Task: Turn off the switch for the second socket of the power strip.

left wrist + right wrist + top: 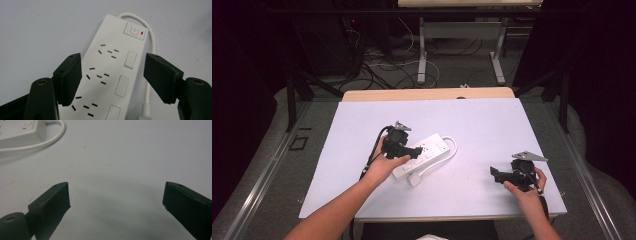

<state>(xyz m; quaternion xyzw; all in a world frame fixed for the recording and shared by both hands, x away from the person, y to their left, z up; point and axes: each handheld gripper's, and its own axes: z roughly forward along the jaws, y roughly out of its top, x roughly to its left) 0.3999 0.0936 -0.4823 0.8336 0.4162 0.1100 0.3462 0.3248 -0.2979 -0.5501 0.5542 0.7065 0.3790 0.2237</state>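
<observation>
A white power strip lies at an angle in the middle of the table, its white cable looping round to a plug at its near end. My left gripper hovers over the strip, open. In the left gripper view the strip runs up between the two jaws, which stand apart from it, with its switch at the far end. My right gripper rests at the table's near right, open over bare table. In the right gripper view, the strip's end sits at the top left.
The white table top has a wooden far edge. Beyond it stand the legs of another table, with cables on the floor. Dark frames flank both sides.
</observation>
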